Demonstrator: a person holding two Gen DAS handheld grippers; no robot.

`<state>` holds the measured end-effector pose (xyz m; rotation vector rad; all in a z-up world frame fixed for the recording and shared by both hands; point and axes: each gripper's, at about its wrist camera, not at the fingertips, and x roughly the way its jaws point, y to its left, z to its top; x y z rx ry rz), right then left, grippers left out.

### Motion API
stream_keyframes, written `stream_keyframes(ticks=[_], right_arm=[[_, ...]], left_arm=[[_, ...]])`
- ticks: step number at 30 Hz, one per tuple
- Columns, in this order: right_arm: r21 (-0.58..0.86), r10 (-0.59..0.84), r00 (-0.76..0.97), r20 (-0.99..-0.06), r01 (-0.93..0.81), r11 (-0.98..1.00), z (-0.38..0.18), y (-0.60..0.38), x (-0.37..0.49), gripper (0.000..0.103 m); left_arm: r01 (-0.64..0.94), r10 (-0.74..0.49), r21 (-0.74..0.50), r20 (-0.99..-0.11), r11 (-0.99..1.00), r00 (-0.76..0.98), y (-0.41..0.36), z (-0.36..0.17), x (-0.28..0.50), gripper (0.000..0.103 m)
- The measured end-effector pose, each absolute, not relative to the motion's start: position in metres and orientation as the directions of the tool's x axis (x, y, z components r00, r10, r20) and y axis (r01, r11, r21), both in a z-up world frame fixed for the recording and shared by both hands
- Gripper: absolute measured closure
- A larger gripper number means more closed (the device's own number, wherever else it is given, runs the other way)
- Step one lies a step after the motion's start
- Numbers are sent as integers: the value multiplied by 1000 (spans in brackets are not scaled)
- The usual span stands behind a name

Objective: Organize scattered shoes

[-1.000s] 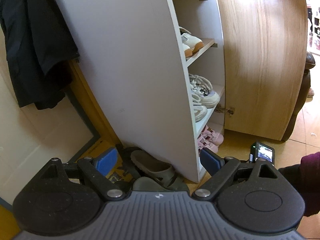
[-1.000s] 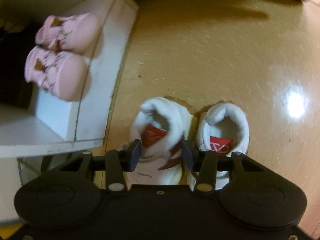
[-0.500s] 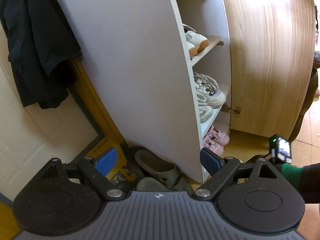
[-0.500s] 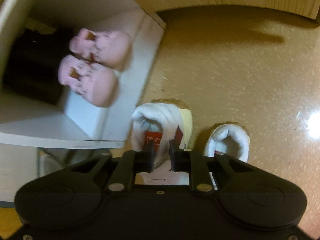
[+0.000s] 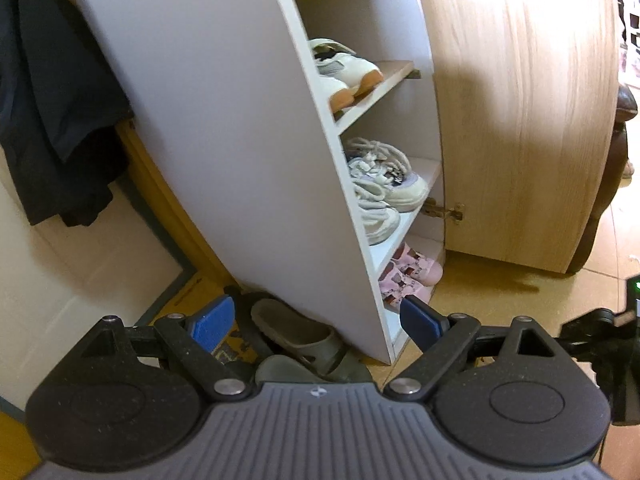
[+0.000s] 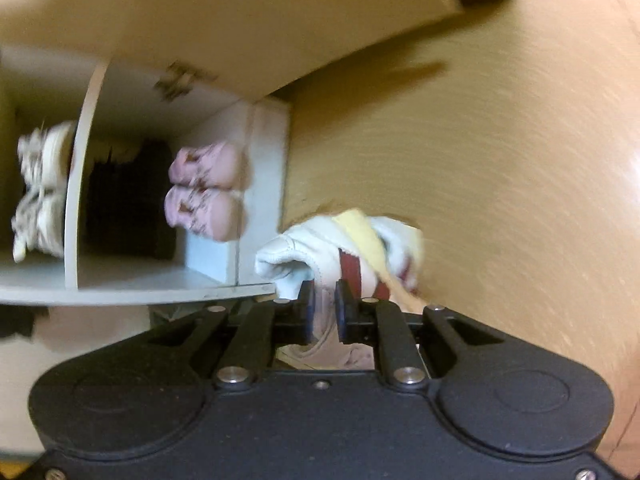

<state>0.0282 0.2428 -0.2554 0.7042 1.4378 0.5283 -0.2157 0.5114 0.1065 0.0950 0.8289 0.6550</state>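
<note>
Your right gripper [image 6: 324, 304] has its fingers clamped on the collar of a white shoe with red trim [image 6: 340, 248], which hangs off the floor just beside the open front of the shoe cabinet [image 5: 224, 120]; the view is blurred, so you cannot tell whether a second white shoe is held along with it. Your left gripper [image 5: 316, 316] is empty, fingers wide apart, facing the cabinet's side panel. Much already sits in place: a pink pair [image 6: 204, 190] on the bottom shelf, grey-white laced sneakers [image 5: 380, 184] on the shelf above, white gum-soled shoes [image 5: 344, 72] higher still. What seems left is shelving the shoe you hold, and perhaps the dark green sandals [image 5: 296, 332] lying on the floor against the cabinet's outer side. Watch the bottom shelf: the pink pair fills its front edge, with something dark behind, so room there looks tight. The wooden cabinet door [image 5: 520, 112] stands open beside the opening, and a dark jacket [image 5: 52, 92] hangs to the left.
</note>
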Motion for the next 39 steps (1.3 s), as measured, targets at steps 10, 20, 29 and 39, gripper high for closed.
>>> stream_keyframes(ticks=[10,20,29,39], right_arm=[[556,551,73,-831,144,819,-319,216,18,98],[428,431,201,-879,-61,902,-304,216,35,44],[516,480,200,-854,216,829,-343,207,38,61],[578,571,106,-814,50,815,-344,246,18,63]], left_arm=[[-501,579,337,-662,797,476,519,103,-213,12],[-472,573,355,-666,807,477,514,101,-205,12],[-476,582,367,-670,799,460,518,99,-205,12],[-460,578,375,-669,805,466,514,98,-203,12]])
